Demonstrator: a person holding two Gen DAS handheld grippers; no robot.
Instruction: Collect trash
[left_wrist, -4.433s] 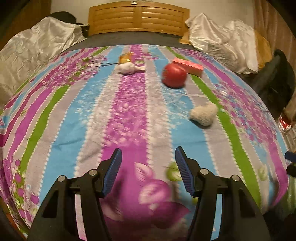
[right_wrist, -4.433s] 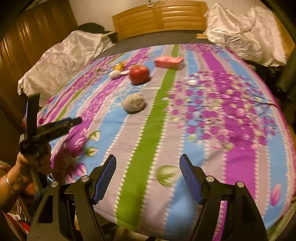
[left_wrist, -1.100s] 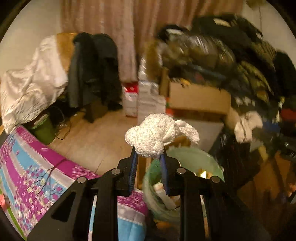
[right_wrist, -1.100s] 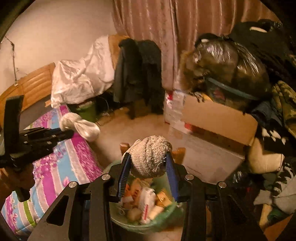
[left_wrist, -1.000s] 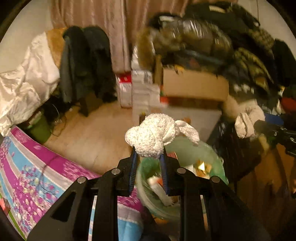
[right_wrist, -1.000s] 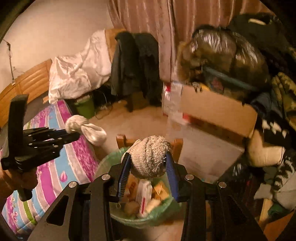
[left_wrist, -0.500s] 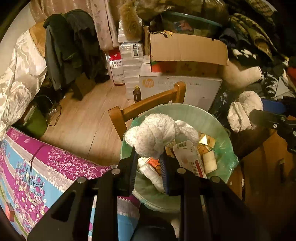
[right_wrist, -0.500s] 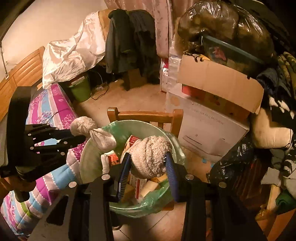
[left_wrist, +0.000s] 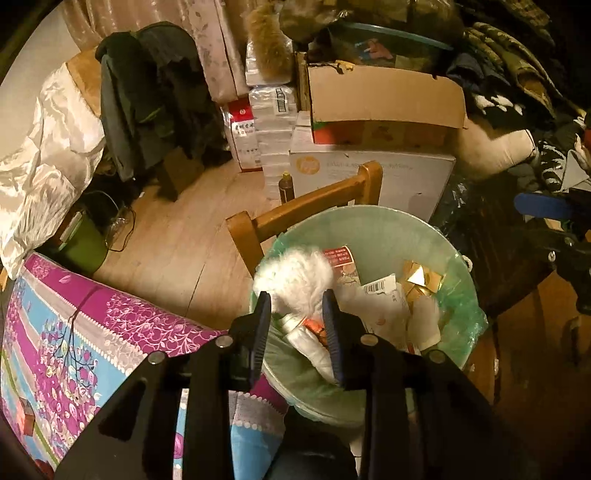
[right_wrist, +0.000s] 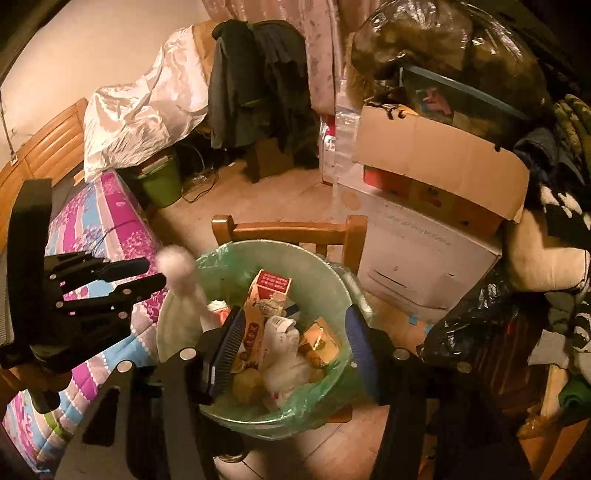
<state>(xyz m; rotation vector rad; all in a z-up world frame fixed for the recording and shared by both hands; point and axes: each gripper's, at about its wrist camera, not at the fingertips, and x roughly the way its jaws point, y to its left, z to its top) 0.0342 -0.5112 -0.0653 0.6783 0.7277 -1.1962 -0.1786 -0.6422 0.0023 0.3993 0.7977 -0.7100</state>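
- Trash bin (right_wrist: 258, 251): round, green bag liner, sits on a wooden chair (right_wrist: 288, 230) beside the bed (right_wrist: 99, 229). Already holds cartons, wrappers, crumpled paper, gold foil (left_wrist: 421, 278).
- White fluffy ball (left_wrist: 295, 280): in the left wrist view it sits just past the fingertips of the left gripper (left_wrist: 295, 314), over the bin's near-left side. Blurred in both views. In the right wrist view the same ball (right_wrist: 177, 269) is at the left gripper's tips, above the bin rim.
- Left gripper: jaws narrow and opening. Ball is between the tips; can't tell for certain whether the pads still press on it.
- Right gripper (right_wrist: 291, 343): jaws opening, roughly mid-width, nothing between them. Pointed steeply down over the bin.
- Greyish knit ball: a rounded tan lump (right_wrist: 247, 384) lies low in the bin near the right gripper's left finger; probably that, but it's too dim to confirm.
- Around the bin: cardboard boxes (right_wrist: 436, 166), dark jackets (right_wrist: 255, 81) hung by the curtain, black plastic bag (right_wrist: 476, 325) to the right.
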